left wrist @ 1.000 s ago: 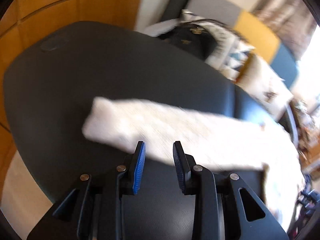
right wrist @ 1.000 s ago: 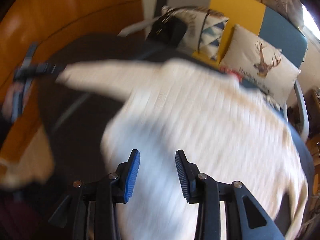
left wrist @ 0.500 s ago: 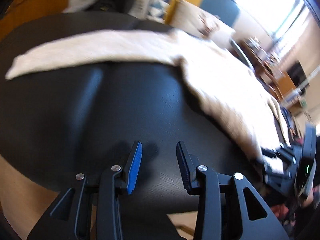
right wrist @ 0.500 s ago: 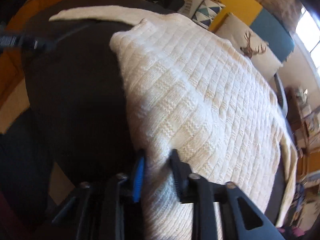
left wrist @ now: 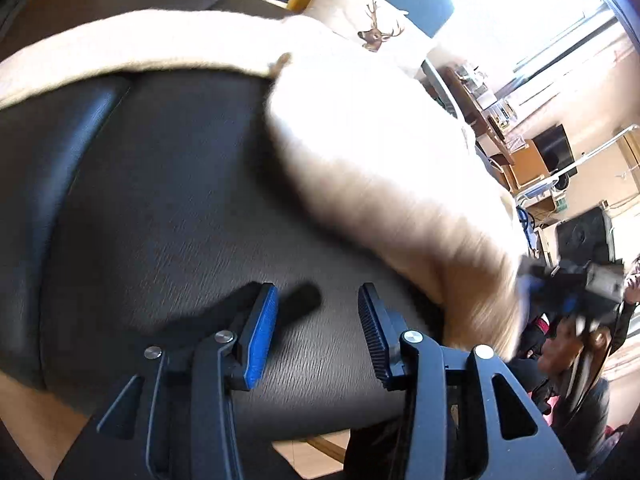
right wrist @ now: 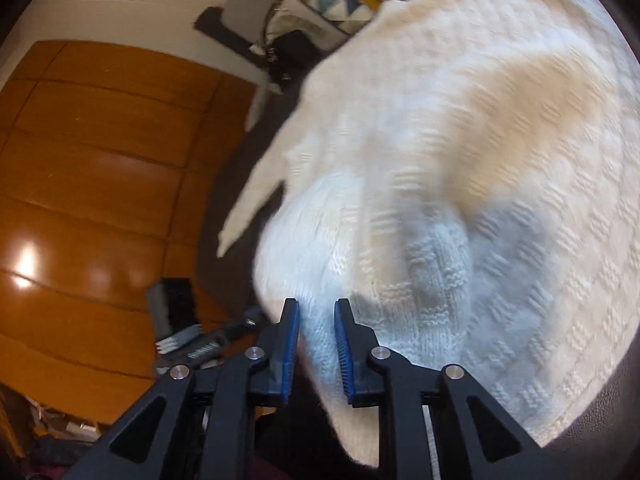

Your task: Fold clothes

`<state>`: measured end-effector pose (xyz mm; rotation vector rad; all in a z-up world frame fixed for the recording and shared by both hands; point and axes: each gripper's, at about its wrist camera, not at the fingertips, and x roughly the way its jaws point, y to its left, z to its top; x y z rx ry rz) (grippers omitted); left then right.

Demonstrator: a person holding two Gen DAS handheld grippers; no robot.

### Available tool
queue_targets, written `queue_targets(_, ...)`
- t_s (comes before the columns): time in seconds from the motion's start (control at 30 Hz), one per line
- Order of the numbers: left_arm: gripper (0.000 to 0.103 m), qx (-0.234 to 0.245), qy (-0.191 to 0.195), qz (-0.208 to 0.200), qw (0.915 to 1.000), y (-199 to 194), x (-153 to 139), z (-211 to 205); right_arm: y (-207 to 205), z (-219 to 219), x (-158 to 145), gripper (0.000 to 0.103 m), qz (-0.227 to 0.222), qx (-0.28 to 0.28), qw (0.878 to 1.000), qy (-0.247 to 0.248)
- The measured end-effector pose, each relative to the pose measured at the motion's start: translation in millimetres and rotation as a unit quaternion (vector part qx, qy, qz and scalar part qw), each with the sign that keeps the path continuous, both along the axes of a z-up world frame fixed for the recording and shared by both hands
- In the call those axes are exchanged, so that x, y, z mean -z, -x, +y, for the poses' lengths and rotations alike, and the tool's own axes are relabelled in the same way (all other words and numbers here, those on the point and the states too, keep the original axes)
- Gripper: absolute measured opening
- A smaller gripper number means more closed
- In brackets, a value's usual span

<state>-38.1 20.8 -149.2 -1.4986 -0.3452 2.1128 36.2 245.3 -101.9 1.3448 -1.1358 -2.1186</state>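
The cream knit sweater, ribbed in blocks, lies on the dark table, one corner lifted. The right gripper pinches that corner, jaws easing apart. The left gripper opens, empty. No writing is legible.

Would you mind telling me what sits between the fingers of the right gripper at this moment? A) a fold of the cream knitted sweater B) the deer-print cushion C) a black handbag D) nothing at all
A: in the right wrist view, the cream knitted sweater bunches up between the pads of the right gripper, whose jaws are opening slightly.
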Motion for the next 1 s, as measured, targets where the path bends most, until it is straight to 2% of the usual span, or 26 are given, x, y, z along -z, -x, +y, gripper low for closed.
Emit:
queue_targets(0.1, 0.046, 0.01, 0.021, 0.013, 0.9997, 10.3, -1.1, 14.8, -17.1, 8.9, -6.8, 0.024, 0.013, 0.037, 0.999, -0.035)
queue_targets(0.17, 0.049, 0.009, 0.021, 0.018, 0.9996, 13.0, -2.6, 20.5, -44.5, 11.7, -26.5, 0.024, 0.015, 0.048, 0.989, -0.137)
queue_targets(0.23, 0.05, 0.004, 0.013, 0.02, 0.9997, 16.4, -2.2, 25.9, -57.0, 15.2, -34.4, 0.024, -0.005, 0.054, 0.963, -0.263)
queue_targets(0.3, 0.05, -0.001, -0.008, 0.011, 0.9999, 21.6, 1.5, 33.0, -67.6, 19.1, -27.6, 0.025, -0.036, 0.048, 0.94, -0.335)
queue_targets(0.37, 0.05, -0.007, -0.023, 0.005, 0.9997, 28.2, 4.2, 42.0, -74.2, 17.0, -12.8, 0.025, -0.065, 0.04, 0.922, -0.379)
queue_targets(0.47, 0.05, -0.006, -0.044, -0.004, 0.999, 36.6, 4.2, 54.2, -68.4, 8.9, 9.9, 0.027, -0.085, 0.042, 0.918, -0.385)
queue_targets(0.5, 0.05, -0.004, -0.046, -0.004, 0.9989, 39.0, 3.5, 58.3, -65.0, 2.7, 13.3, 0.028, -0.079, 0.039, 0.911, -0.402)
queue_targets(0.57, 0.049, -0.007, -0.032, 0.006, 0.9995, 40.7, -4.6, 60.8, -58.2, -13.9, 14.3, 0.025, -0.059, 0.008, 0.879, -0.473)
queue_targets(0.6, 0.049, -0.007, -0.03, 0.013, 0.9995, 41.3, -10.1, 62.2, -55.0, -19.7, 14.8, 0.008, -0.056, -0.007, 0.86, -0.508)
queue_targets(0.63, 0.049, -0.006, -0.026, 0.021, 0.9994, 38.6, -18.7, 58.7, -55.5, -15.6, 12.0, 0.005, -0.06, -0.008, 0.844, -0.533)
queue_targets(0.73, 0.049, 0.003, -0.013, 0.047, 0.9988, 27.8, -46.7, 40.6, -67.2, 19.3, -5.3, 0.003, -0.077, 0.021, 0.803, -0.591)
queue_targets(0.87, 0.049, -0.003, 0.014, 0.072, 0.9973, 17.0, -71.6, -0.7, -91.0, 89.8, -27.5, 0.004, -0.135, 0.077, 0.754, -0.638)
queue_targets(0.9, 0.049, -0.01, 0.02, 0.071, 0.9972, 14.2, -71.7, -10.5, -95.7, 98.0, -29.2, 0.006, -0.142, 0.093, 0.746, -0.644)
queue_targets(0.93, 0.049, -0.017, 0.026, 0.069, 0.9971, 11.7, -70.5, -19.5, -99.6, 102.5, -33.8, 0.008, -0.145, 0.108, 0.744, -0.643)
queue_targets(0.97, 0.049, -0.025, 0.033, 0.067, 0.9969, 9.1, -69.3, -28.5, -101.0, 102.0, -42.3, 0.011, -0.136, 0.124, 0.75, -0.635)
queue_targets(1.0, 0.049, -0.032, 0.039, 0.065, 0.9966, 6.5, -68.2, -37.5, -100.3, 93.3, -50.9, 0.019, -0.113, 0.129, 0.765, -0.621)
